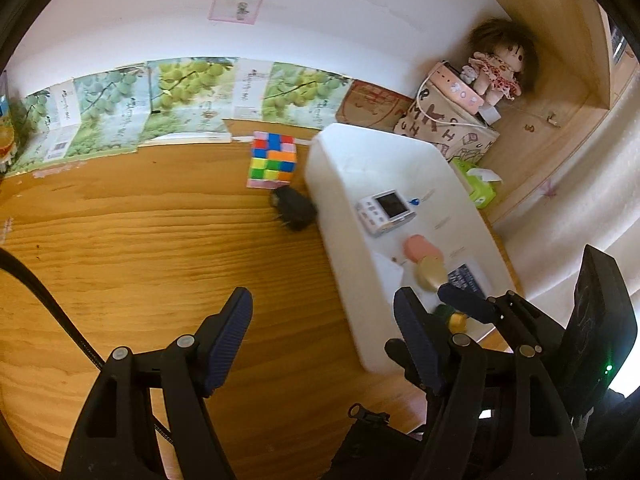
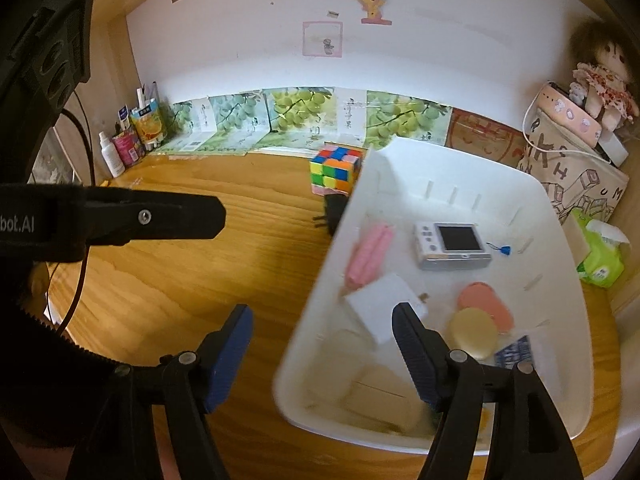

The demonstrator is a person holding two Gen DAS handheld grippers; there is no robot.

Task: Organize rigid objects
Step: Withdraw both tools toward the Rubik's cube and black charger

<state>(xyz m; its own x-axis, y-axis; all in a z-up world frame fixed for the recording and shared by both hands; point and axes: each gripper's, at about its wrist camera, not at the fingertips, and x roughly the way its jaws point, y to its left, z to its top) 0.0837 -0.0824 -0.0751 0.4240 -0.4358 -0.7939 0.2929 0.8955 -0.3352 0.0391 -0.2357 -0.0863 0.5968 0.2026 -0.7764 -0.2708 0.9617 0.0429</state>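
A white plastic bin (image 2: pixel 532 216) stands on the wooden desk. It holds a small silver camera (image 2: pixel 452 246), a pink stick-like toy (image 2: pixel 370 256), a white charger block (image 2: pixel 384 304), a peach disc (image 2: pixel 486 304) and a yellow disc (image 2: pixel 474 334). A multicoloured puzzle cube (image 1: pixel 273 160) and a black plug (image 1: pixel 294 210) lie on the desk just left of the bin. My left gripper (image 1: pixel 324 334) is open over bare desk at the bin's near left corner. My right gripper (image 2: pixel 324 344) is open, straddling the bin's left wall without pressing it.
Grape-print cartons (image 1: pixel 180 96) line the back wall. A doll (image 1: pixel 500 68) sits on a printed bag at the back right, with a green tissue pack (image 1: pixel 480 184) beside it. Bottles and packets (image 2: pixel 128 140) crowd the back left corner. The left gripper's finger (image 2: pixel 180 220) shows at the left.
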